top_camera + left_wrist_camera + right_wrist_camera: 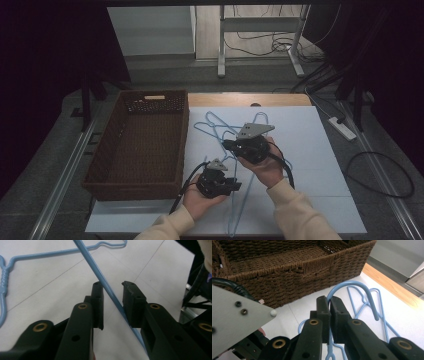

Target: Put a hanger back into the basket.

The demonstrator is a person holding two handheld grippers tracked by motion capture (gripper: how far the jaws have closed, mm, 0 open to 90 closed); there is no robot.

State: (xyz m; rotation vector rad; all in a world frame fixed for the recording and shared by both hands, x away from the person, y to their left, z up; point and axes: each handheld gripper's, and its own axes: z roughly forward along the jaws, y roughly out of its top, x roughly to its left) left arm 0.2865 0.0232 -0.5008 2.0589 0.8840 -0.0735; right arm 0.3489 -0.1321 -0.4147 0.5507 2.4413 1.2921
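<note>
- Blue hanger (235, 150) lies just right of wicker basket (137, 142).
- Right gripper (329, 302) clenched on its hook.
- Left gripper (112, 287) straddles its straight wire, pads not pressing.

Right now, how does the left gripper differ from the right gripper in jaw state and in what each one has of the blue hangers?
The right gripper has its jaws shut on the hook of a blue hanger; the left gripper has a gap between its jaws, with a hanger's blue wire running through it, not clearly pressed. In the high view the right gripper sits farther up the white board, the left one nearer the wicker basket. Both are black and hand-held.
</note>
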